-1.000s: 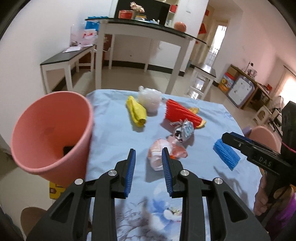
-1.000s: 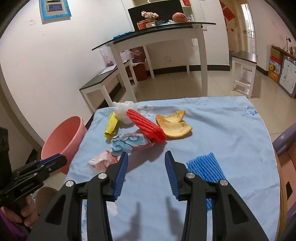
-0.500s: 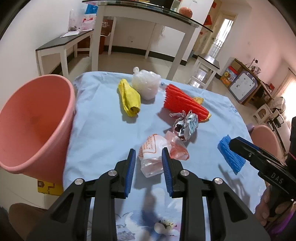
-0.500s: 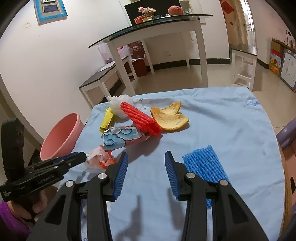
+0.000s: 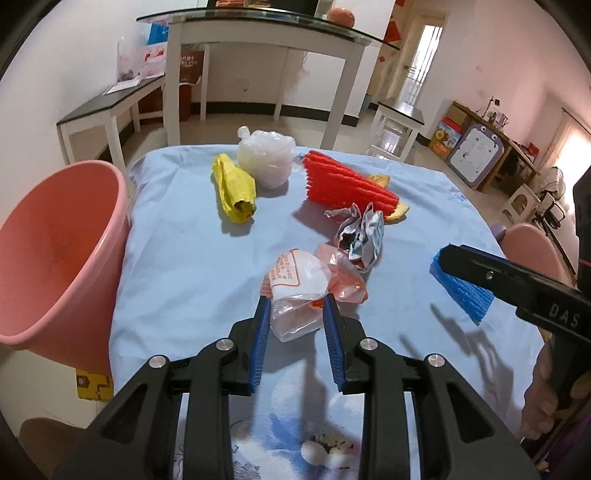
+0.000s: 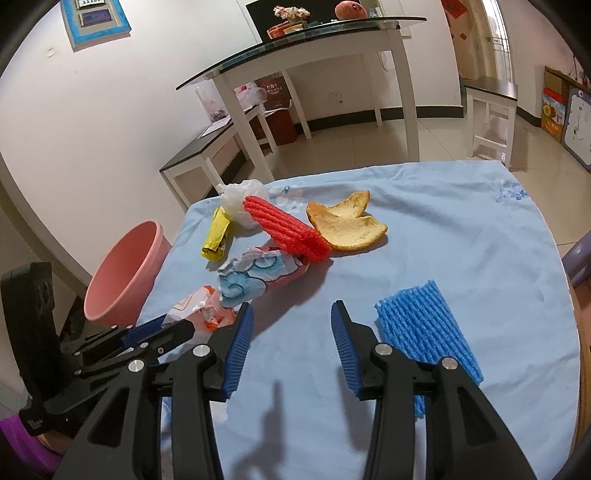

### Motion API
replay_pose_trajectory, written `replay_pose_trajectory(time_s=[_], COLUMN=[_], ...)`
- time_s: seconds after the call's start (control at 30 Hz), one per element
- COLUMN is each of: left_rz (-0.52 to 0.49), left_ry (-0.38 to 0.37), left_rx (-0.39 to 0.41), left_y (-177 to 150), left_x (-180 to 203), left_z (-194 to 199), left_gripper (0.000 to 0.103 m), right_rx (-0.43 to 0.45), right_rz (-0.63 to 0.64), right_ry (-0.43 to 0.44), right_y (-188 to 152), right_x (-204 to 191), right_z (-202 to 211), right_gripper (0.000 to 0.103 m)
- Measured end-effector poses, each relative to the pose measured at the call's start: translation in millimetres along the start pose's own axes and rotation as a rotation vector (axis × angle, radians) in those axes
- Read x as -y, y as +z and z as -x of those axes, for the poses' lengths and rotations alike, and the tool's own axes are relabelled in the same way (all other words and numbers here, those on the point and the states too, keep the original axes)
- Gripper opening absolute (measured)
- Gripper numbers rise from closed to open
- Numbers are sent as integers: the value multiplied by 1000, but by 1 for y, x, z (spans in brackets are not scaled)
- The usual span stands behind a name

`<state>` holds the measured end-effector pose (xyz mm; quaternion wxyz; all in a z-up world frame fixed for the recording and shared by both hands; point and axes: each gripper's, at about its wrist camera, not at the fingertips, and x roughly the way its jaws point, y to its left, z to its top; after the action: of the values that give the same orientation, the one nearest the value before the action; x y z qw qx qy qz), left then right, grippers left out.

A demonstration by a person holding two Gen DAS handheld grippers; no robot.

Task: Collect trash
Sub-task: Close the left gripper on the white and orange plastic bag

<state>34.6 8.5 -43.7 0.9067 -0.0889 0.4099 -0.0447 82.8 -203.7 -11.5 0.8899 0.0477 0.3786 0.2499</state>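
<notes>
Wrappers crowd beyond the plastic bag (image 5: 295, 295) we straddle with left gripper (image 5: 295, 310) half-open; right gripper (image 6: 291, 314) gapes empty, nearby.

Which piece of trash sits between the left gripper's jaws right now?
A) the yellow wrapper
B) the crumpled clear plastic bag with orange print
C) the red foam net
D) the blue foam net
B: the left gripper has its jaws on either side of the crumpled plastic bag, not yet pressed shut on it; the other three options lie elsewhere on the table.

White walls (image 6: 110, 110), tiled floor (image 6: 369, 144), glass-topped table (image 5: 266, 27).
</notes>
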Motion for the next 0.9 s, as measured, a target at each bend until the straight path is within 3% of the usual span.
replay_pose_trajectory(time_s=[0.23,0.63,0.77,0.9], left_rz=[-34,-20,-7,8], left_ry=[1,16,20,22], left_rx=[38,64,72,79], left_y=[-4,-11,-14,-17], left_x=[5,-3,-6,-11], left_z=[8,24,30,36], left_gripper=[13,12,12,12], right_rx=[4,-51,-62,-69], right_rz=[12,-54,-34,-32], right_ry=[21,36,3,-25], right_y=[0,0,-1,-1], right_x=[-8,-12,-20,-22], right_z=[-1,-29,-40,-47], right_gripper=[46,48,48,38])
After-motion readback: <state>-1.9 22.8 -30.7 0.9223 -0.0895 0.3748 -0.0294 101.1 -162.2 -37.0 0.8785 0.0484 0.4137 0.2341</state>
